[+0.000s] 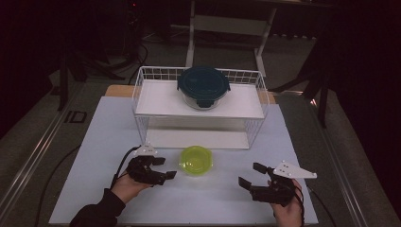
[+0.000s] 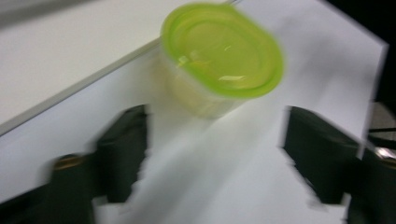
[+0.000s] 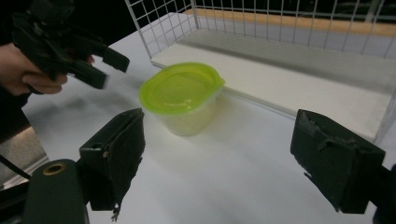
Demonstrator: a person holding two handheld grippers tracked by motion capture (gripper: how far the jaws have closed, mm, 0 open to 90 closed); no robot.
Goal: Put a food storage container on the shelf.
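left gripper (image 1: 165, 168): my jaws wide, empty (just beside tub) | lime-lidded tub (image 1: 195, 160): to its right, upright | right gripper (image 1: 249, 174): open, farther

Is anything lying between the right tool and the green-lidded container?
Nothing: in the right gripper view, bare white table runs from the open right tool to the green-lidded container.

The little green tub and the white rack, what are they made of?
The green tub looks like plastic: a glossy lime lid with shiny glints, over cloudy see-through walls. The white rack looks like thin metal wire, coated white and woven in a grid, though the coating is a guess.
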